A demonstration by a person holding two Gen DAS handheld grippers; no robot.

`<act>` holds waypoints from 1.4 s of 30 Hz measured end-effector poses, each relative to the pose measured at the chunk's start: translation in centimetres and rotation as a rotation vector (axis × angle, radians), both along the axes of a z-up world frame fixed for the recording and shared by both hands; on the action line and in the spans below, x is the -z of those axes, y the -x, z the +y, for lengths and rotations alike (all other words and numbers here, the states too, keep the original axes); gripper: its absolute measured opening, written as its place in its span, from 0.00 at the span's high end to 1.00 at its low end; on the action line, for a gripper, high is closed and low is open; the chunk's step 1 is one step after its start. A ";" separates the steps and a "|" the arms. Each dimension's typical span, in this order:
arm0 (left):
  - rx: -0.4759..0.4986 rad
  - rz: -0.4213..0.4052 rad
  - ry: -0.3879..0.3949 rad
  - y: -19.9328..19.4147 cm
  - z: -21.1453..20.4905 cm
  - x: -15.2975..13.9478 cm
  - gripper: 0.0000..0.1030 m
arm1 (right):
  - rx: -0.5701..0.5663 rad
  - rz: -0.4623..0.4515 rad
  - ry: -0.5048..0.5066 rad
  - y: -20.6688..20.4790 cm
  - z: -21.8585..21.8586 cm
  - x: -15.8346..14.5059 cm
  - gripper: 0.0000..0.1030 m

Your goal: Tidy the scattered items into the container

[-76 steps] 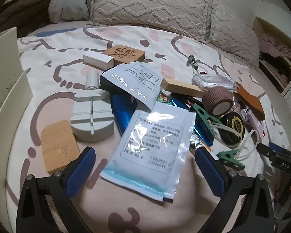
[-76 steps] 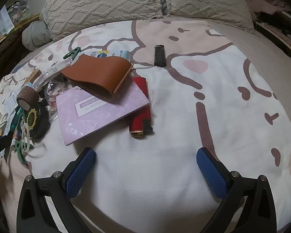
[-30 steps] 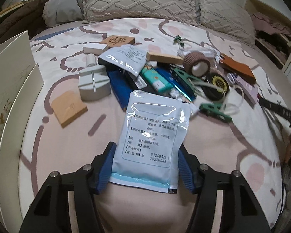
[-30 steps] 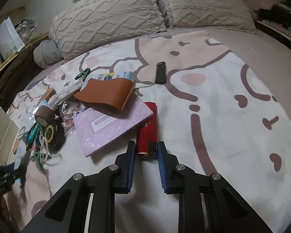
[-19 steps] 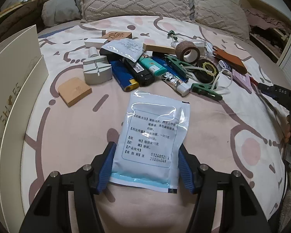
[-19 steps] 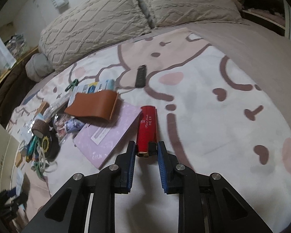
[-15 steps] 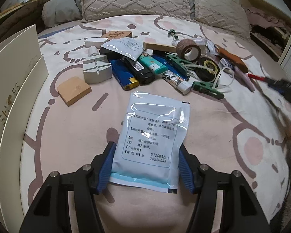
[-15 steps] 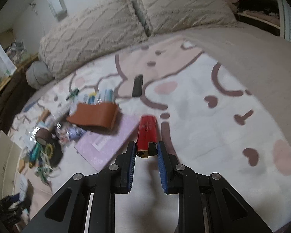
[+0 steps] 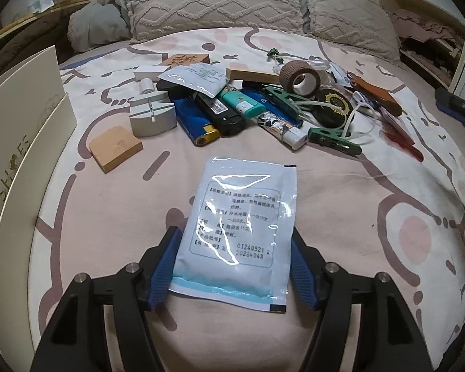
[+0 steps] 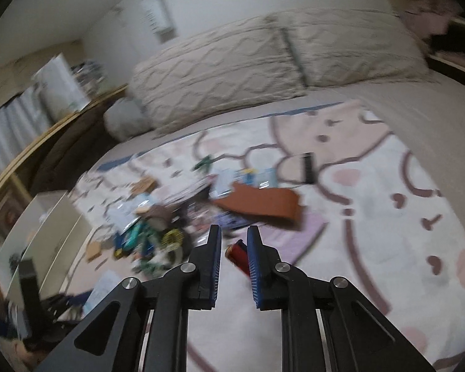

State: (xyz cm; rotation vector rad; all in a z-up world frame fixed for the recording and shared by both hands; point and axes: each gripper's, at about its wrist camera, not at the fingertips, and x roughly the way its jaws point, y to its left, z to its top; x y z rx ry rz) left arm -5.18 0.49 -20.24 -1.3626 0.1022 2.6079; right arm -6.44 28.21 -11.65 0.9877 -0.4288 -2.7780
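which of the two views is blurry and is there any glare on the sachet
Right wrist view: heavy motion blur across the bed, pillows and clutter; only the right gripper stays sharp. Left wrist view: sharp, with white glare streaks on the glossy sachet and fisheye bending at the edges.

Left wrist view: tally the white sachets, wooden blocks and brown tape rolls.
white sachets: 2
wooden blocks: 3
brown tape roll: 1
Total: 6
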 end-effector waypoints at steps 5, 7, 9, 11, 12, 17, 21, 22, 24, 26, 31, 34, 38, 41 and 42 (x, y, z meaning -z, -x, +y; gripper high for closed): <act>0.004 0.003 -0.012 0.0 -0.1 0.0 0.34 | -0.106 -0.035 -0.040 0.3 -2.8 0.7 0.83; 0.006 0.005 -0.016 0.0 -0.1 0.1 0.33 | -0.101 -0.056 -0.049 0.6 -2.6 1.2 0.83; 0.011 0.007 -0.019 0.0 -0.1 0.1 0.31 | -0.082 -0.080 -0.040 0.8 -1.7 1.7 0.83; 0.016 0.006 -0.021 0.0 0.0 0.1 0.28 | -0.045 -0.098 -0.047 0.9 -0.7 2.4 0.83; 0.020 0.007 -0.022 0.0 0.0 0.1 0.27 | -0.029 -0.107 -0.053 1.0 -0.3 2.7 0.83; 0.029 0.011 -0.013 -0.1 0.3 0.2 0.23 | 0.027 -0.180 -0.044 1.7 1.3 4.6 0.82; 0.029 0.010 -0.013 -0.1 0.4 0.2 0.21 | 0.009 -0.197 -0.088 1.9 0.8 5.1 0.82; 0.030 0.009 -0.013 -0.1 0.4 0.2 0.20 | 0.006 -0.207 -0.090 2.0 0.7 5.3 0.81; 0.036 0.008 -0.011 -0.1 0.5 0.2 0.16 | 0.005 -0.223 -0.097 2.1 0.7 5.6 0.72; 0.041 0.007 -0.007 -0.1 0.7 0.2 0.13 | 0.005 -0.237 -0.109 2.2 0.7 6.0 0.27; 0.040 0.006 -0.006 -0.1 0.8 0.2 0.13 | -0.008 -0.226 -0.129 2.1 0.6 6.0 0.09; 0.040 0.009 -0.002 -0.1 0.8 0.2 0.13 | -0.021 -0.256 -0.145 2.7 0.3 6.8 0.09; 0.039 0.010 -0.003 -0.1 0.8 0.1 0.13 | -0.036 -0.270 -0.193 3.2 -0.5 7.6 0.10; 0.039 0.011 -0.003 -0.2 0.8 0.1 0.13 | -0.063 -0.257 -0.235 3.0 -1.4 7.5 0.22; 0.039 0.010 -0.004 -0.2 0.8 0.1 0.13 | -0.074 -0.251 -0.245 3.0 -1.7 7.4 0.30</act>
